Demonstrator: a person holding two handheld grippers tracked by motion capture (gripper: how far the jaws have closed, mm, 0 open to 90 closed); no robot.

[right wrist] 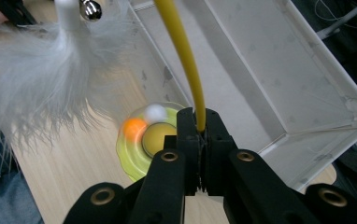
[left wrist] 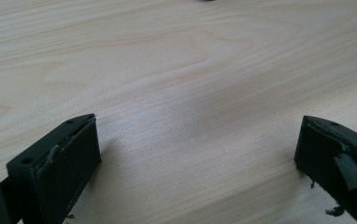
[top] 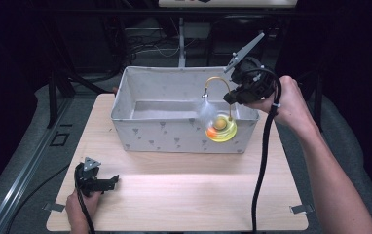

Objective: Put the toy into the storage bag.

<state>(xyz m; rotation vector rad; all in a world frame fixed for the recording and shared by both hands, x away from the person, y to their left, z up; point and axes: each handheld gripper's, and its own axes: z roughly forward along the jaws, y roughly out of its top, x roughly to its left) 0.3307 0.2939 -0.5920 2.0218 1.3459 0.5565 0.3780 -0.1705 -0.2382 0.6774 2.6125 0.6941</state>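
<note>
High view toy: cat toy [top: 221,127] hangs over the bin's [top: 140,131] front right corner
Wand: yellow wand [right wrist: 186,56] rises upright, then arches left
Right gripper [right wrist: 200,128]: clamped on the wand
Left gripper [left wrist: 197,154]: jaws wide apart, resting on the table [left wrist: 176,70]

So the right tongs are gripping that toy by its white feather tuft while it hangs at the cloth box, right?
Not quite. The right tongs are shut on the toy's yellow wire, not the white feather tuft, which dangles free from the wire's far end. The right gripper view shows it. The toy does hang at the cloth box.

Toy [top: 221,127] above bin's [top: 174,136] right end
</note>
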